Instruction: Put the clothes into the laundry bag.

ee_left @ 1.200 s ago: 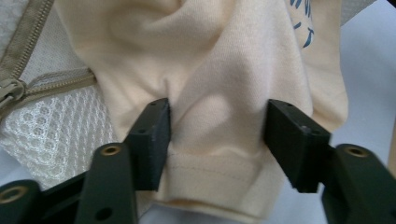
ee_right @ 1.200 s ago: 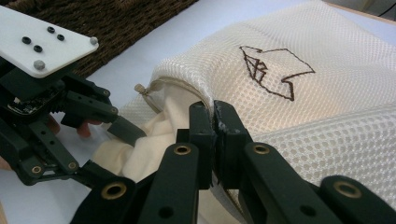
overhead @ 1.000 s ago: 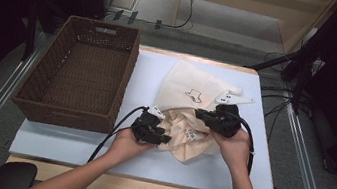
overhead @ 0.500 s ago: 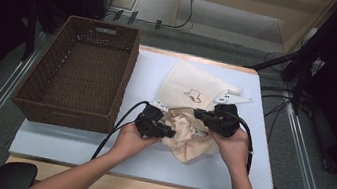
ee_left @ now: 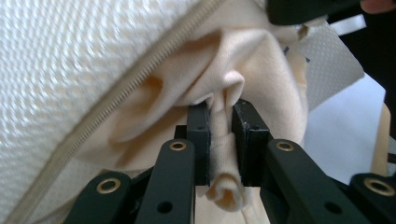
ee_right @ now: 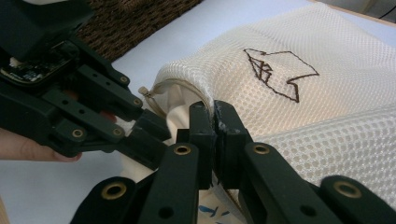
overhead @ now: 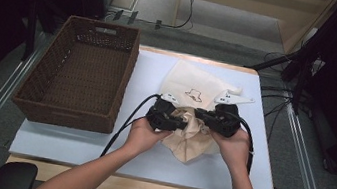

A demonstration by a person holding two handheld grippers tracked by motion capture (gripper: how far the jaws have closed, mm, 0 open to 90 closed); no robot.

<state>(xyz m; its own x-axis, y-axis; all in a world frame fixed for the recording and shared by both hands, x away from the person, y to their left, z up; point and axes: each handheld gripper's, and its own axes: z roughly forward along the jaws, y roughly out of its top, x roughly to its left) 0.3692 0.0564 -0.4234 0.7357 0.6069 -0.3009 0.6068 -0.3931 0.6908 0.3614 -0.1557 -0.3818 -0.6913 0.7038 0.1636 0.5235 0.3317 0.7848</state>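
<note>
A white mesh laundry bag (overhead: 197,91) with a small stitched figure lies on the pale surface (overhead: 73,141), just to the right of the brown wicker basket (overhead: 78,78). A cream cloth (overhead: 190,138) spills out of the bag's near end, the end towards the person, and rests bunched on the surface there.

The left gripper (overhead: 180,123) sits at the near left of the bag's opening. In the left gripper view its jaws have just been closing and now stand narrow, pinching a fold of the cream cloth (ee_left: 219,140) between their pads, right below the bag's zip edge (ee_left: 121,98).

The right gripper (overhead: 199,115) sits at the near right of the bag's opening, facing the left one, their tips close together over the cloth. In the right gripper view its jaws are pressed almost together on the edge of the mesh laundry bag (ee_right: 299,60) beside the zip's end, with the left gripper (ee_right: 154,126) just to one side of them.
</note>
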